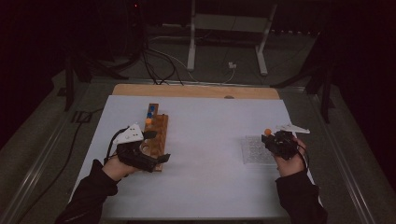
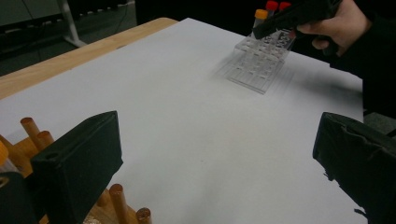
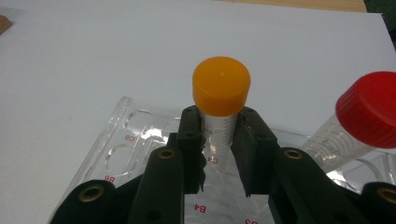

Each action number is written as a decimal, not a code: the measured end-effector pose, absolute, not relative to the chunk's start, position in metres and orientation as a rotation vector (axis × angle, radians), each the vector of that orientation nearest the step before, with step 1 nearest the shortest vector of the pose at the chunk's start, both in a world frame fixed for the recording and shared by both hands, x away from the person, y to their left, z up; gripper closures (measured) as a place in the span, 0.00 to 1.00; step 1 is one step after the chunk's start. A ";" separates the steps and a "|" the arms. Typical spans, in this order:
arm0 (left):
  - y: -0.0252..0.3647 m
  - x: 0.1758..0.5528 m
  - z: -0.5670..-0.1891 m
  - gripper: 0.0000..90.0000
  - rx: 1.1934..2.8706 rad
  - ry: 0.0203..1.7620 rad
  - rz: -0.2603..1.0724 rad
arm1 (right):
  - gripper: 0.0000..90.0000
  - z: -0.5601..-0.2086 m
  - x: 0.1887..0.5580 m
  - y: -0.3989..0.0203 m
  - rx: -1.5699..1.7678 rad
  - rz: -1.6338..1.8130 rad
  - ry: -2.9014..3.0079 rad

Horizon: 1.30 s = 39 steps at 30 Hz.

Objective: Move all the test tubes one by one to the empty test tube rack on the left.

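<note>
The right gripper (image 3: 218,140) is clamping the orange-capped tube (image 3: 221,93) over the clear rack (image 3: 122,140) (red-capped tube (image 3: 369,109) already seated), while the left gripper (image 2: 219,172) is gaping empty.

Wooden rack (image 1: 157,135) sits on the counter (image 1: 205,154) at left, tubes (image 1: 150,114) standing in its far end. Clear rack (image 1: 256,150) lies on the counter at right, well apart from the wooden one. Left hand-held gripper (image 1: 156,147) is over the wooden rack's near end. Right hand-held gripper (image 3: 218,140) is over the clear rack, clamped on a capped tube (image 3: 221,100) standing in it; a second tube (image 3: 359,123) leans just right of it.
</note>
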State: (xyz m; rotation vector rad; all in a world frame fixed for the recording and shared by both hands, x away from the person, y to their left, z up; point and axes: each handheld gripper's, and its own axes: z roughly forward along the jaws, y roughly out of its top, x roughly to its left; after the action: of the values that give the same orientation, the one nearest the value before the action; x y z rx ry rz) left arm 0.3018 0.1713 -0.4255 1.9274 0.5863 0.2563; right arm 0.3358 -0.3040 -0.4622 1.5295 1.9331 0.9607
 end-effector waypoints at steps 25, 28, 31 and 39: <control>0.173 0.303 -0.424 0.03 1.932 0.582 0.246 | 0.83 -0.412 0.311 -0.309 1.410 1.042 1.867; 0.172 0.303 -0.424 0.03 1.936 0.579 0.240 | 0.83 -0.404 0.307 -0.307 1.386 1.063 1.871; 0.170 0.303 -0.424 0.03 1.942 0.575 0.236 | 0.83 -0.398 0.303 -0.301 1.352 1.080 1.893; 0.165 0.303 -0.424 0.03 1.951 0.566 0.219 | 0.83 -0.394 0.296 -0.273 1.262 1.129 2.011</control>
State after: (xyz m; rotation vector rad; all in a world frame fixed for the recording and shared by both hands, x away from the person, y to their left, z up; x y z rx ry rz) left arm 0.3033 0.1647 -0.4239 1.9510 0.5664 0.2193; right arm 0.2960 -0.2725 -0.3943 1.2623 2.0109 1.1285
